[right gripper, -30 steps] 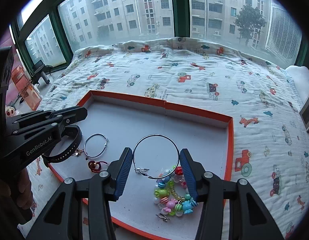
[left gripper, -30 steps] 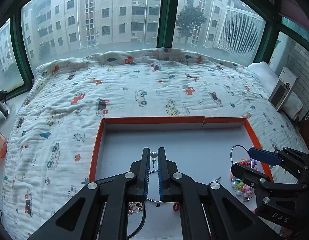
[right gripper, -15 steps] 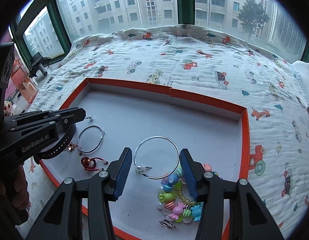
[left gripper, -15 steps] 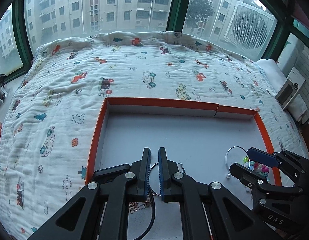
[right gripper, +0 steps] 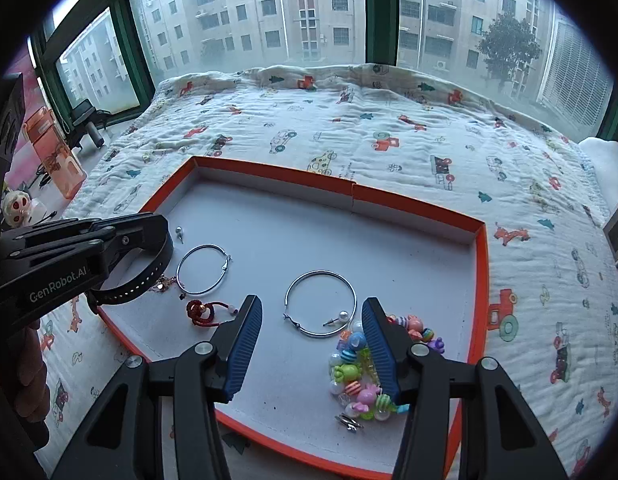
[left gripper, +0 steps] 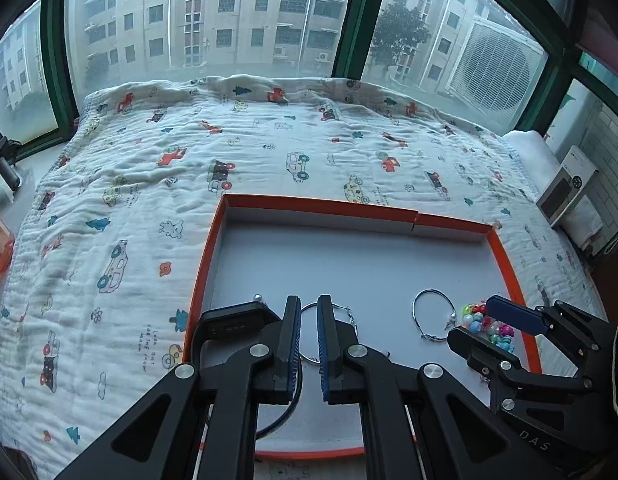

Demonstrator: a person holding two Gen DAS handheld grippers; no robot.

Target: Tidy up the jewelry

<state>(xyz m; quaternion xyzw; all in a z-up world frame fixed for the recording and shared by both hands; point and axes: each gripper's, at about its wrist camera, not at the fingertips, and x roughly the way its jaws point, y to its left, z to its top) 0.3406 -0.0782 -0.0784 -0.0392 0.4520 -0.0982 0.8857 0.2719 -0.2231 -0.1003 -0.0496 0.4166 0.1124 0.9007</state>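
Your left hand-held gripper (left gripper: 308, 338) is hovering nearly closed and empty over a hoop earring (right gripper: 203, 269) in the orange-rimmed tray (right gripper: 481, 280). Your right hand-held gripper (right gripper: 312, 350) is standing half open, just widened, straddling another hoop earring (right gripper: 320, 303) beside the beaded bracelet (right gripper: 359, 376).

We see an orange-rimmed tray (right gripper: 479, 280) with a white floor; on it two silver hoops (right gripper: 321, 303) (right gripper: 203, 269), a dark red knotted cord (right gripper: 201, 312), and at five o'clock a bracelet of pastel striped beads (right gripper: 355, 376); the bed's white blanket (right gripper: 389, 128) is printed with small red, teal and yellow cars; black tongs (right gripper: 309, 344) carry blue ribbed pads (right gripper: 245, 344).
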